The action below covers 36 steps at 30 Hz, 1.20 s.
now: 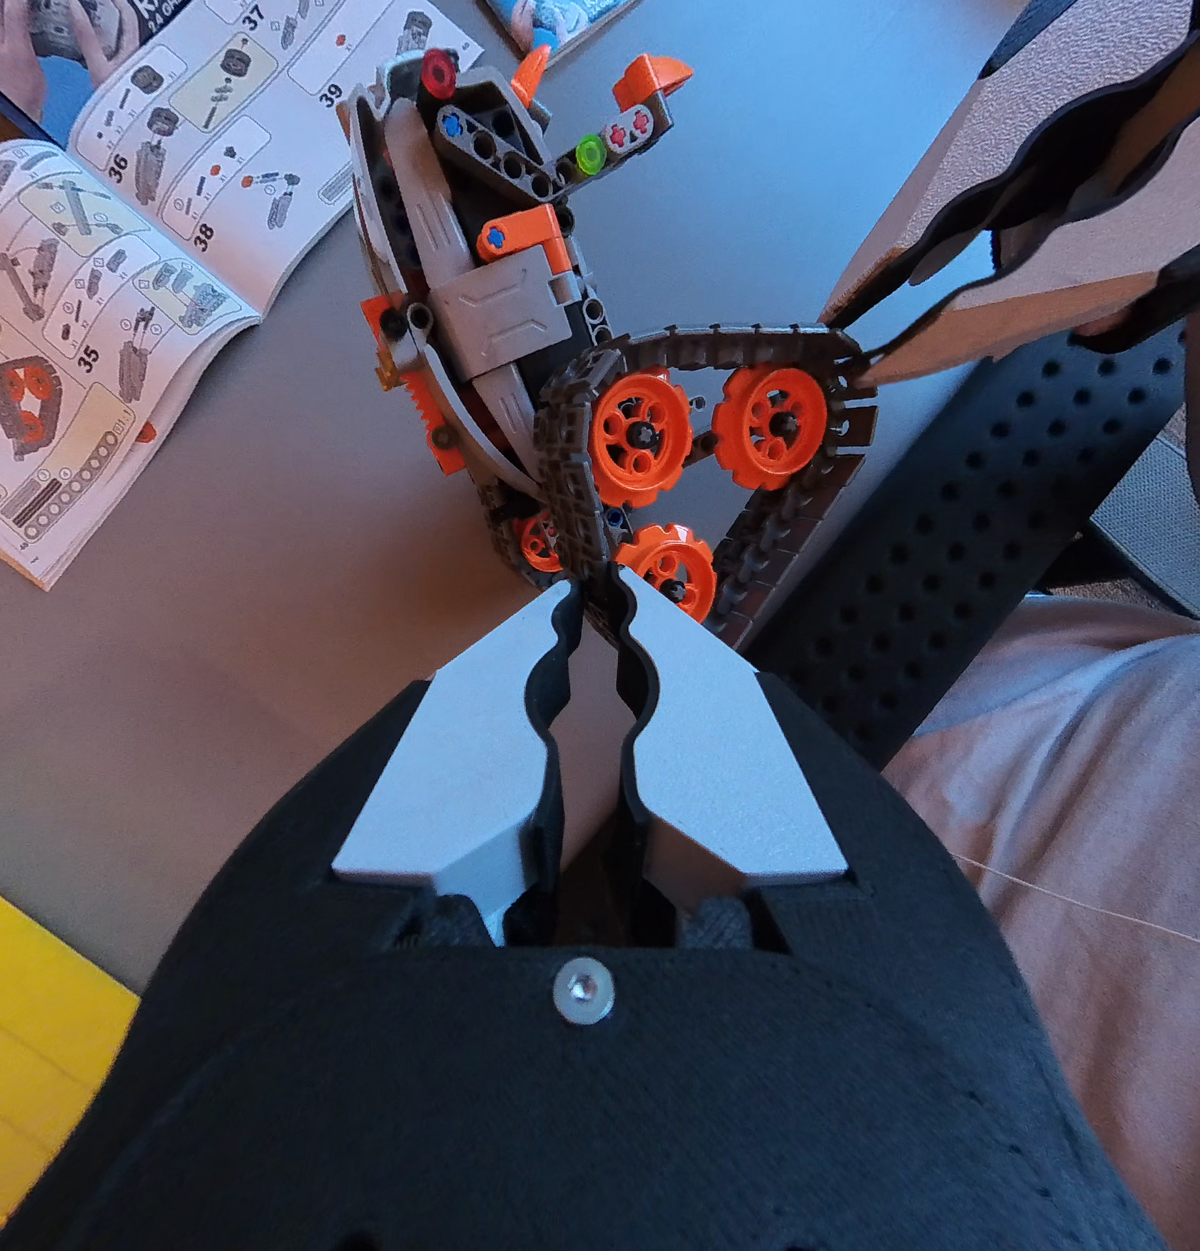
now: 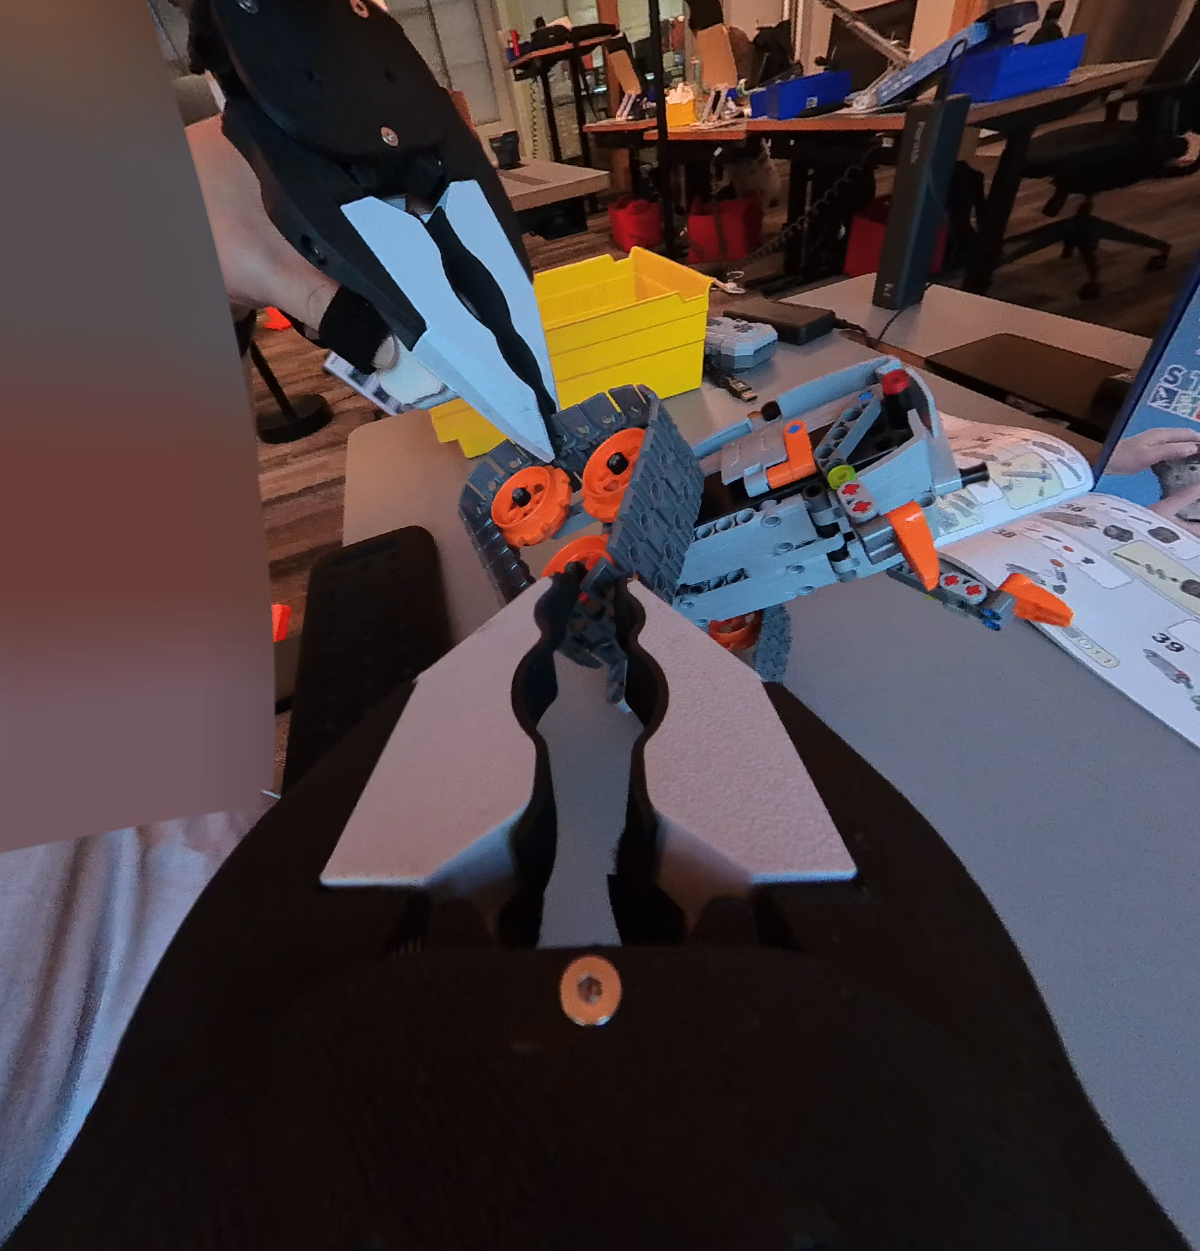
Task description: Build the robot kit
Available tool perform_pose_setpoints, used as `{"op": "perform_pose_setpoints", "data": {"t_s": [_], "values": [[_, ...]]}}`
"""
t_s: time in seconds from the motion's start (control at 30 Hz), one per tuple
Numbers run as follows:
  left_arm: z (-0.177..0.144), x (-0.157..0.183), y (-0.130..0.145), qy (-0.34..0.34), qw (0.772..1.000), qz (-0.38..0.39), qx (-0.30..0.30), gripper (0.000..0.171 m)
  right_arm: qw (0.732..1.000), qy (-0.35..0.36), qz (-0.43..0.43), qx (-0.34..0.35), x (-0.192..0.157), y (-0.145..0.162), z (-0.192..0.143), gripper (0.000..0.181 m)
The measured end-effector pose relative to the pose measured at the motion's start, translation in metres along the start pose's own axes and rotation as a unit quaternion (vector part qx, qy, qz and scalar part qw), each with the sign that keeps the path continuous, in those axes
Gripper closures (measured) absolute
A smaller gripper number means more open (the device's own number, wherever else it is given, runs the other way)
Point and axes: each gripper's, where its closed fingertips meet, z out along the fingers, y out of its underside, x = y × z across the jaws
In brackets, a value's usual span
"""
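Grey desk (image 2: 922,744), busy office w/ more desks behind. Left gripper (image 1: 593,585) pinches the track (image 1: 570,474) of the model (image 1: 488,284), jaws nearly together on the links. Right gripper (image 2: 593,596) clamps the same track loop at its far end, jaws narrow too. Model sits tilted on the desk, between both grippers, orange wheels (image 1: 641,433) showing. Booklet (image 1: 130,257) lies open beside it, yellow bin (image 2: 624,318) behind. Tip: hold firm, pull evenly, don't twist; links look like they'd pop apart.
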Motion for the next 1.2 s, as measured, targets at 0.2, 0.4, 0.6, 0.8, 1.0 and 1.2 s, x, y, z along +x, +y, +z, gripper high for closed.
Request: {"op": "perform_pose_setpoints", "data": {"t_s": [0.2, 0.4, 0.6, 0.8, 1.0, 1.2], "values": [[0.000, 0.006, 0.007, -0.005, 0.999, -0.011, 0.046, 0.166, 0.997, -0.040, 0.037, 0.057, -0.002, -0.012, -0.025, 0.162], [0.003, 0.024, 0.030, -0.039, 0.987, 0.003, 0.153, 0.165, 0.991, -0.013, 0.133, 0.009, 0.017, 0.035, -0.001, 0.146], [0.029, 0.029, 0.050, -0.080, 0.977, 0.054, 0.189, 0.165, 0.983, 0.033, 0.153, 0.092, 0.027, 0.020, 0.030, 0.110], [0.067, -0.025, 0.064, -0.180, 0.966, 0.073, 0.169, 0.163, 0.997, 0.071, -0.026, -0.019, 0.054, 0.037, 0.068, 0.129], [0.050, -0.024, 0.065, -0.010, 0.967, -0.044, 0.250, 0.119, 0.999, 0.036, -0.013, -0.020, 0.047, 0.026, 0.038, 0.126], [-0.008, -0.058, 0.001, 0.070, 0.931, 0.023, 0.357, 0.081, 0.981, 0.053, -0.184, -0.011, 0.048, -0.041, 0.021, 0.094]]}}
